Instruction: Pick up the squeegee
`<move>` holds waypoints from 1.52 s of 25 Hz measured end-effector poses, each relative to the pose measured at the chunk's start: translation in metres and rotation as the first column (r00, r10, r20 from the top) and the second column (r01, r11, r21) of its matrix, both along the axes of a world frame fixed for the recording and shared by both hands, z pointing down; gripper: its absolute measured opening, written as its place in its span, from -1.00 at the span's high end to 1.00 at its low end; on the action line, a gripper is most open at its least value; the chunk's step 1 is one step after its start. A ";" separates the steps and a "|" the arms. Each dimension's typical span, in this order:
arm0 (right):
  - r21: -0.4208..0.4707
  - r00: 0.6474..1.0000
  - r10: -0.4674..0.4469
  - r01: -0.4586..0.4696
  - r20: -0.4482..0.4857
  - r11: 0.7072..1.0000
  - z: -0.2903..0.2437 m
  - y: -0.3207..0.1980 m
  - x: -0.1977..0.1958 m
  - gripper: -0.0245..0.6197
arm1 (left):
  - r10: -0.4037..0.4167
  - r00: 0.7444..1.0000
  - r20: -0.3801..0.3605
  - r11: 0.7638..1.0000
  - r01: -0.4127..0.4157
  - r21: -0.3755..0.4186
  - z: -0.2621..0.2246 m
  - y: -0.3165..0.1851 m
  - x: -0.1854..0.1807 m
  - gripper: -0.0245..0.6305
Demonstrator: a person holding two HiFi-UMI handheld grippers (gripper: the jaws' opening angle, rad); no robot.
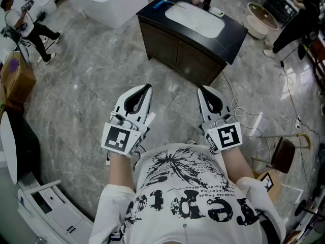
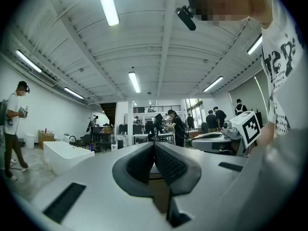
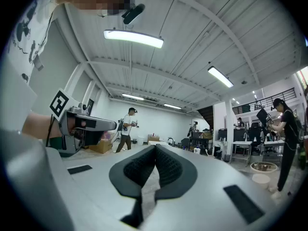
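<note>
Printed white T-shirt fills the bottom of the head view. Both forearms reach forward from it, holding the left gripper and right gripper level and side by side above the grey stone floor. Ahead stands a dark vanity with a white basin. A blue item lies on its far left corner, too small to confirm as the squeegee and well apart from both tools. The left gripper view adds what the head view cannot: its jaws pressed together with nothing between them, and a white bathtub at left. The right gripper view shows its jaws likewise closed and empty, with a walking person beyond.
</note>
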State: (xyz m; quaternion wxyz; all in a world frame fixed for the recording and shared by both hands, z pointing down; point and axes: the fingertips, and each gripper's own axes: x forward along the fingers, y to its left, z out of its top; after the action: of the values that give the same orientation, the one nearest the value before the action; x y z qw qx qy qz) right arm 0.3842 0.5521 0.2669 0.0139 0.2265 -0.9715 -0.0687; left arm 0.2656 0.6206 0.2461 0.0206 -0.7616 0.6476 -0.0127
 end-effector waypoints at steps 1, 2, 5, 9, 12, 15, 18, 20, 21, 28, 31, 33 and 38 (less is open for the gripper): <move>-0.002 1.000 0.000 0.000 -0.002 1.000 0.001 0.001 -0.002 0.89 | 0.001 1.000 -0.001 1.000 -0.001 0.001 0.001 0.001 -0.002 0.88; -0.003 1.000 -0.001 0.001 -0.004 1.000 0.003 0.002 -0.005 0.89 | 0.001 1.000 -0.002 1.000 -0.001 0.001 0.001 0.002 -0.004 0.88; -0.007 1.000 0.000 0.000 -0.004 1.000 0.004 0.005 -0.011 0.89 | 0.000 1.000 -0.006 1.000 0.000 0.004 0.002 0.005 -0.010 0.88; -0.008 1.000 -0.002 0.002 -0.002 1.000 0.006 0.009 -0.021 0.89 | -0.004 1.000 -0.013 1.000 0.004 0.004 0.004 0.010 -0.019 0.88; -0.016 1.000 -0.004 0.004 0.006 1.000 0.009 0.012 -0.026 0.89 | -0.011 1.000 -0.023 1.000 0.011 0.007 0.008 0.014 -0.025 0.88; -0.039 1.000 -0.004 0.004 0.021 0.999 0.010 0.012 -0.030 0.88 | -0.039 0.998 -0.047 0.999 0.040 0.020 0.008 0.017 -0.032 0.88; -0.049 1.000 -0.008 0.008 0.013 0.999 0.014 0.006 -0.034 0.88 | -0.071 0.997 -0.041 0.997 0.072 0.022 0.011 0.011 -0.041 -0.04; -0.060 1.000 -0.013 0.013 0.008 0.998 0.018 -0.003 -0.038 0.88 | -0.089 0.996 -0.020 0.996 0.089 0.006 0.016 0.004 -0.046 -0.08; -0.069 1.000 -0.014 0.015 0.008 0.997 0.020 -0.009 -0.041 0.88 | -0.100 0.995 -0.015 0.995 0.100 -0.002 0.019 0.001 -0.049 -0.08; -0.129 0.999 -0.047 0.048 0.011 0.991 0.044 -0.068 -0.084 0.88 | -0.198 0.980 -0.026 0.980 0.197 -0.039 0.037 -0.038 -0.097 -0.08; -0.129 0.998 -0.063 0.063 0.004 0.990 0.050 -0.113 -0.112 0.88 | -0.237 0.971 -0.019 0.970 0.235 -0.057 0.044 -0.075 -0.125 -0.08; -0.135 0.998 -0.069 0.070 0.005 0.988 0.050 -0.151 -0.132 0.88 | -0.257 0.966 -0.017 0.965 0.256 -0.065 0.043 -0.108 -0.145 -0.08; -0.130 0.996 -0.089 0.089 0.004 0.988 0.037 -0.248 -0.186 0.88 | -0.290 0.957 -0.015 0.956 0.288 -0.063 0.032 -0.198 -0.199 -0.08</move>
State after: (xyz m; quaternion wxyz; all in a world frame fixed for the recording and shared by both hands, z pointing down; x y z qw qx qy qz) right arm 0.1978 0.3040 0.3035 0.0266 0.1815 -0.9830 -0.0063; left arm 0.0667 0.4222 0.2779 -0.0120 -0.6592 0.7514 -0.0257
